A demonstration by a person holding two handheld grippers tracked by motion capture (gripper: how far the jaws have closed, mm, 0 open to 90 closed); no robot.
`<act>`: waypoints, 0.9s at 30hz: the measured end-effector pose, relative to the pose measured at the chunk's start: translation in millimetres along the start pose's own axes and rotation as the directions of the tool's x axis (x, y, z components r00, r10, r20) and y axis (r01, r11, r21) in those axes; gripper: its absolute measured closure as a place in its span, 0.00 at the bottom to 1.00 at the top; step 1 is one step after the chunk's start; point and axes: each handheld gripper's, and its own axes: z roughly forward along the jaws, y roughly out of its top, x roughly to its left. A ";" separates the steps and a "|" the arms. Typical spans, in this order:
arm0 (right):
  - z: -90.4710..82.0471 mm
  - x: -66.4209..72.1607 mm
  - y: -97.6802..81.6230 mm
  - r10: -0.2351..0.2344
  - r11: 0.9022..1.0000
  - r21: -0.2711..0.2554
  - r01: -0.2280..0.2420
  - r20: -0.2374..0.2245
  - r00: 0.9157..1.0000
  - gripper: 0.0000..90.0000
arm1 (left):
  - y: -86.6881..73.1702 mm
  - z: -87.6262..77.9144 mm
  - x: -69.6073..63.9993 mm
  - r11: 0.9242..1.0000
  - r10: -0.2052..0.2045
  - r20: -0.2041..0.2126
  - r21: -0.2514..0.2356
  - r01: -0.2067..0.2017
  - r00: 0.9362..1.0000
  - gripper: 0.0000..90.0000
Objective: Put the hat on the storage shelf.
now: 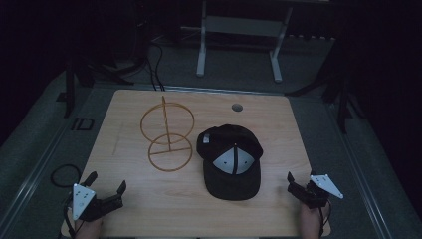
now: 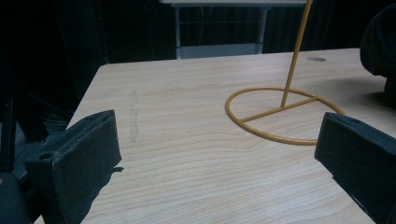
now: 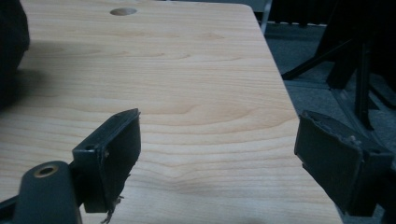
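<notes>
Two handheld grippers rest at the near corners of a light wooden table (image 1: 149, 209), both with their jaws spread wide and nothing between them. At the near left corner sits the left gripper (image 1: 105, 185), its black jaws angled toward the table's middle and a grey three-cornered plate on top; a hand shows beneath it at the bottom edge. At the near right edge sits the right gripper (image 1: 293, 182), pointing up and to the left toward the cap, with a hand behind it and part of it overhanging the table's side. Between them, right of centre, a black baseball cap (image 1: 230, 162) with grey front panels lies on the wood, its brim toward the person. Just left of the cap, close but apart, stands a yellow wire stand (image 1: 166, 134), a flat ring base with an upright post carrying a second ring. In the left gripper view that ring base (image 2: 280, 116) lies ahead of the open jaws. A round cable hole (image 1: 237, 107) marks the far edge.
</notes>
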 end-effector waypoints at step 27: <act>-22.2 4.3 71.7 -0.036 0.998 -0.059 0.025 -0.198 0.979 0.15 | 2.7 0.2 -15.0 0.999 -0.017 0.075 0.028 0.015 0.997 0.01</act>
